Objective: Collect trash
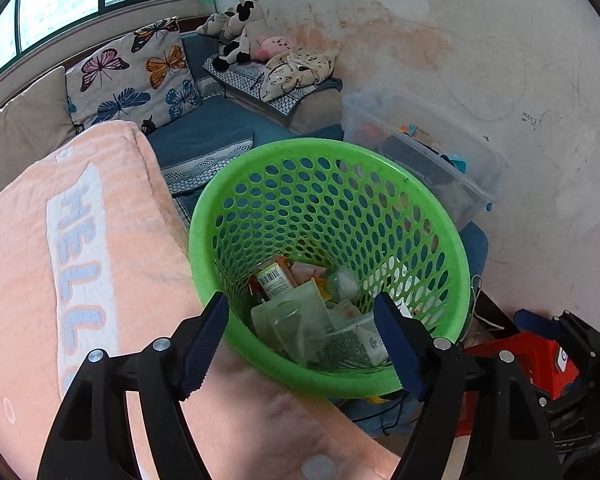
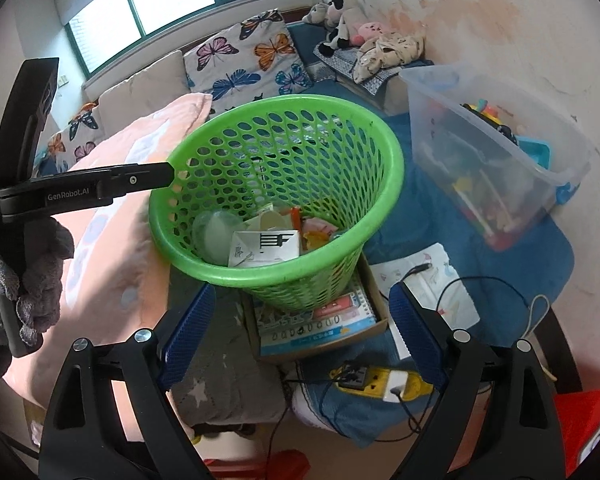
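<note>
on my left, a pink blanket (image 1: 80, 280) with pale lettering, folded over the bed edge. behind it, a butterfly cushion (image 1: 134, 76) propped below the window (image 1: 60, 0).

my left tool (image 1: 300, 348): released, fingers spread over the near rim of the basket, nothing between the pads. in the right wrist view its black arm reaches to the basket's left rim, carried by a hand in a grey knit glove (image 2: 28, 276).

centre, the green basket (image 1: 440, 240): perforated plastic, tilted, its mouth toward me. the right wrist view shows it resting on a shallow cardboard box of books (image 2: 320, 328). inside it, the trash (image 1: 312, 312): clear plastic cups and wrappers, a barcoded packet, a white carton (image 2: 266, 248) with black print, all lying at the bottom.

my right tool (image 2: 300, 328): released, blue pads wide apart, empty, just short of the basket's foot and above the book box.

below it, a yellow power strip (image 2: 380, 384) with a black cable.

further right, a clear storage bin (image 2: 496, 152) holding toys, on a blue mat (image 2: 440, 220). behind, stuffed animals (image 2: 344, 20) against a stained wall (image 1: 500, 40).
</note>
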`<state>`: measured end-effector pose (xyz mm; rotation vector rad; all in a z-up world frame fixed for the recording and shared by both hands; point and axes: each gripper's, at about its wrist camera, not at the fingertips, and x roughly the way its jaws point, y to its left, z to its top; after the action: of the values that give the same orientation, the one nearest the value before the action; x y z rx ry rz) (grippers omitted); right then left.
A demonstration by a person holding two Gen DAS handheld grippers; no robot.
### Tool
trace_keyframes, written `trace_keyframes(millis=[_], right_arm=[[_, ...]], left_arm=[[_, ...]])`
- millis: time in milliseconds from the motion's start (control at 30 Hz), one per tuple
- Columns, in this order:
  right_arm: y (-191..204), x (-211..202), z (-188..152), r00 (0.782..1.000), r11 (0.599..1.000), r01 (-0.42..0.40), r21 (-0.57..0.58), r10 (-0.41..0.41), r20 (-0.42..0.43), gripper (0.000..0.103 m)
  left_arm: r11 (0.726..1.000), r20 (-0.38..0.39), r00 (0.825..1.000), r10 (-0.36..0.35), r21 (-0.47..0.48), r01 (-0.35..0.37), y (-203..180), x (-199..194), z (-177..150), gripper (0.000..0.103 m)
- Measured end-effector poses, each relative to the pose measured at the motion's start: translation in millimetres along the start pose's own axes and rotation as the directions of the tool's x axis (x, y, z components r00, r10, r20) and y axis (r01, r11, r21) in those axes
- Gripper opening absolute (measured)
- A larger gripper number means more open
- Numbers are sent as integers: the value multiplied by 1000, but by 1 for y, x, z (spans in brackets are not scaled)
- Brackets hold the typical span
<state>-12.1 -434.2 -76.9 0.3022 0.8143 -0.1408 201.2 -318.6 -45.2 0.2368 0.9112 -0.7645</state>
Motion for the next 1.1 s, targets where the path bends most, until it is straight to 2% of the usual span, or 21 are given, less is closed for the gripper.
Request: trace_keyframes(millis=[167, 600, 1100], right_arm=[[8, -6, -1, 1000, 1000, -4, -4, 4, 19, 88], [45, -19, -5, 999, 999, -22, -22, 23, 35, 98], [104, -33, -11, 996, 993, 4, -122, 7, 91, 99]], left_arm=[[1000, 12, 1000, 22, -19, -22, 9, -13, -7, 72], [995, 107, 991, 86, -65, -79, 38, -81, -43, 93], [970, 159, 963, 220, -142, -198, 71, -150, -96, 96]])
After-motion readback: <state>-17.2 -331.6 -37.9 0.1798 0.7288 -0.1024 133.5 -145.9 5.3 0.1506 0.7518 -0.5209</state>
